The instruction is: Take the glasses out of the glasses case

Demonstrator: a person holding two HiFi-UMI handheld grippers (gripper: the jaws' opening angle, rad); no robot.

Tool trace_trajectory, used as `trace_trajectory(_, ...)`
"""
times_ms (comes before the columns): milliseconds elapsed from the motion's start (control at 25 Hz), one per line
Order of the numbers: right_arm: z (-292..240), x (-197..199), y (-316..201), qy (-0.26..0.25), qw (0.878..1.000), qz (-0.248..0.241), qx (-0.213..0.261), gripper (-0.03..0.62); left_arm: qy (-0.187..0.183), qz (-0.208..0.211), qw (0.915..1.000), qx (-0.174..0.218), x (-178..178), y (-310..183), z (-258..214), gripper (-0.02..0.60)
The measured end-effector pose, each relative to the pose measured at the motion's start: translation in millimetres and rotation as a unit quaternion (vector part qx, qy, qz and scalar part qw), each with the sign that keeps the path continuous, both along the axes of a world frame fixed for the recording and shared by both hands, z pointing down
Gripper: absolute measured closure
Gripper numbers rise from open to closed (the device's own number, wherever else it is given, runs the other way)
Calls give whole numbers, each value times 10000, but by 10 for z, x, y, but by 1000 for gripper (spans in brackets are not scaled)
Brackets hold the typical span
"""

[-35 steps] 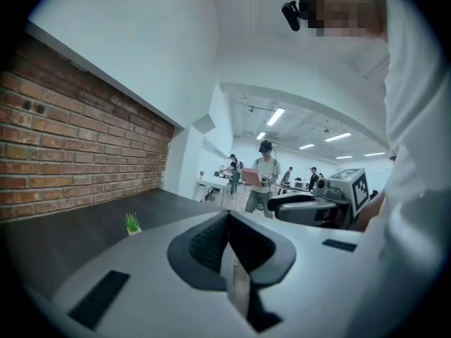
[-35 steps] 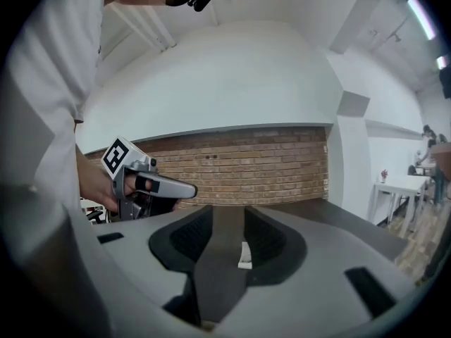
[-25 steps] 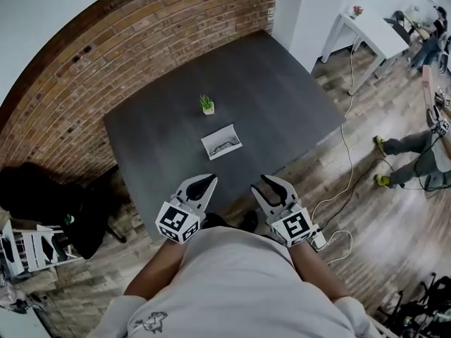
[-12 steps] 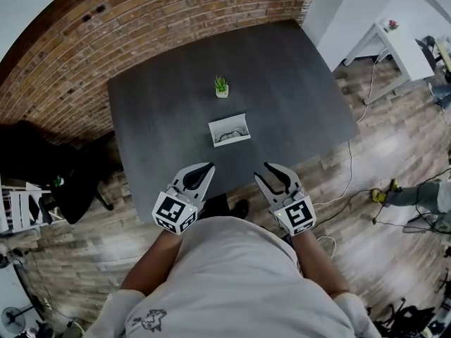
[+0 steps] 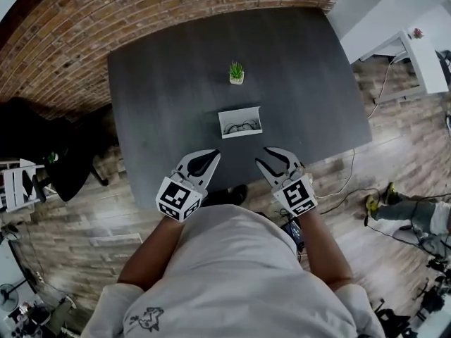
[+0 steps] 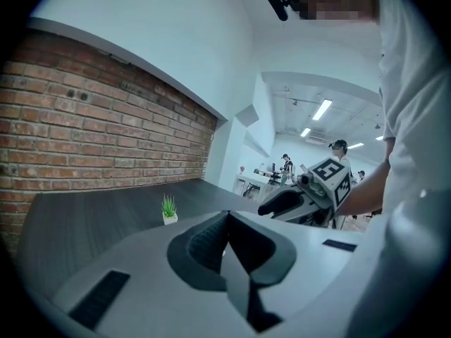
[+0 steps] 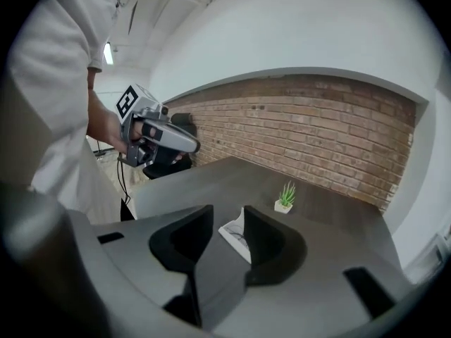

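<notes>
The open glasses case lies on the dark table, with the glasses inside. Well short of it, the left gripper hangs with jaws pressed together. The right gripper is narrowly parted and holds nothing.

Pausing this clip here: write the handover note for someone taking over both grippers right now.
Left gripper: jaws together, empty, held over the near edge of the table.
Right gripper: jaws apart, empty, beside the left one and aimed toward the case.
Glasses case: open, mid-table, nearer the person than the small potted plant. The glasses lie inside it.
Done: nothing yet; neither gripper touches the case.
To do: reach in, grip the glasses and lift them out, probably steadying the case with the other gripper.
</notes>
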State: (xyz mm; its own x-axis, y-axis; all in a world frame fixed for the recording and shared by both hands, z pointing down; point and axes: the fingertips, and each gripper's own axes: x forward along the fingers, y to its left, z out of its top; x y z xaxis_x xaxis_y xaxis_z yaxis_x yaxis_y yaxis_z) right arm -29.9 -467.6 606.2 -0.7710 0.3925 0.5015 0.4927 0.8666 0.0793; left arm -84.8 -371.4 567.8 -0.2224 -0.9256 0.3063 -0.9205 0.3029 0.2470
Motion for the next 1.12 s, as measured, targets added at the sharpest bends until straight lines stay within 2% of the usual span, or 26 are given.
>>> trace_trajectory(240, 415, -311, -26, 477, 9967, -376, 537, 456, 230, 79, 9995, -182, -202, -38, 269, 571)
trace_trajectory(520, 928, -578, 16, 948, 9842, -968, 1137, 471, 461, 218, 9978, -413, -450, -183, 671, 571)
trace_trajectory(800, 1323, -764, 11, 1346, 9675, -1398, 1619, 490, 663, 363, 9955, -566, -591, -246, 921, 571)
trace_trajectory(1120, 1748, -883, 11, 1808, 9387, -1952, 2190, 507, 871, 331, 9937, -624, -705, -227, 1133, 571)
